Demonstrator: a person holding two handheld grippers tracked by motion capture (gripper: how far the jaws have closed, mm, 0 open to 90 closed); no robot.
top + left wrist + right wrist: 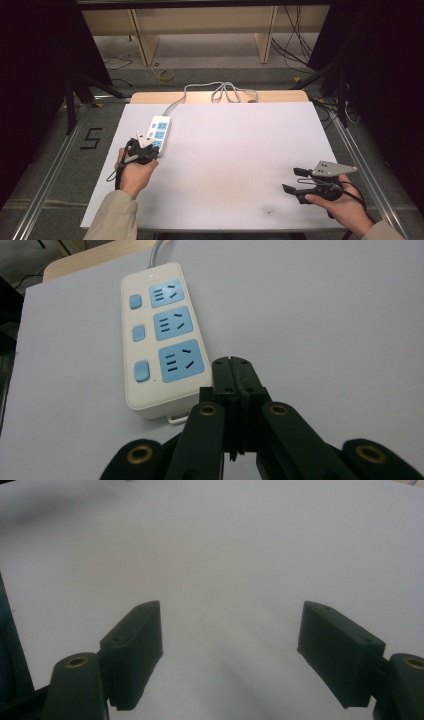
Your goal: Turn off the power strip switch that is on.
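- Fingers of left gripper [235,371] pressed together, nothing between them; tips sit just beside the near right corner of the power strip [161,337], touching or not I can't tell
- Right gripper [295,180] fingers [132,645] wide apart, empty, hovering over bare white surface [235,150], well apart from the strip
- Strip lies flat at the surface's left side, three blue sockets up, each with a blue switch alongside; grey cord [210,91] runs off the far edge
- No plug in sight
- Guess: closed tip makes a narrow poker, suited to pressing a switch or nudging the strip; right stays clear as standby
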